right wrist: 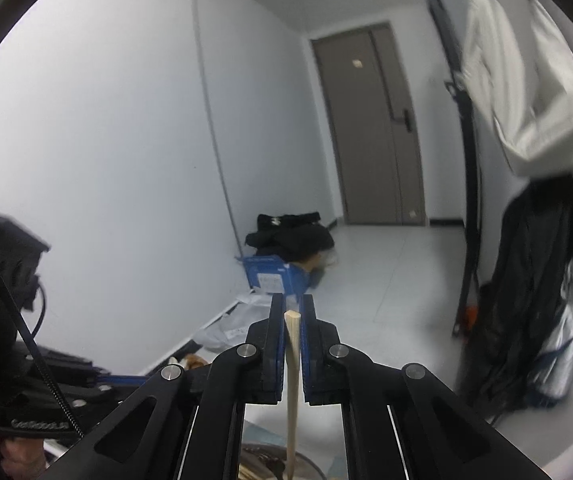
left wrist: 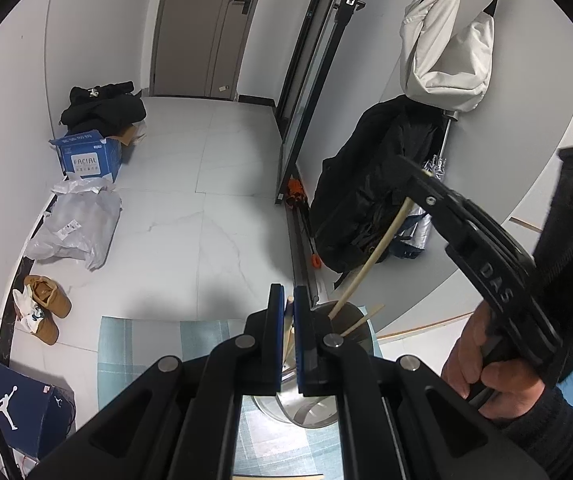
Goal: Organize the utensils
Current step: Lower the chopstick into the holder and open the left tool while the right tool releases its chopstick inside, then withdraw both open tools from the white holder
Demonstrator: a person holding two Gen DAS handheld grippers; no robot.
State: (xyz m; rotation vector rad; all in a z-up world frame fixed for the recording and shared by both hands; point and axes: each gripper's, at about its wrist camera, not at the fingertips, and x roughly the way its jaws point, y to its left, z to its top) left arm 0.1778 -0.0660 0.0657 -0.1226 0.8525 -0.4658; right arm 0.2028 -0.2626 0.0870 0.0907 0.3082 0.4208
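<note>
A metal cup (left wrist: 306,400) was set on a checked cloth (left wrist: 142,344), directly under the left gripper (left wrist: 288,320). 2 chopsticks (left wrist: 356,322) leaned inside it, tilted rightward. To its left, shoes (left wrist: 46,308) and a shoebox (left wrist: 22,404) lay on the floor (left wrist: 206,200).

A round metal holder (left wrist: 310,408) is standing upright on a pale blue checked cloth. Several light wooden chopsticks are sitting in it: one long chopstick (left wrist: 370,258) is leaning up and to the right, a shorter stick (left wrist: 362,320) is poking over the rim, and another (left wrist: 288,332) is rising at its left edge
</note>
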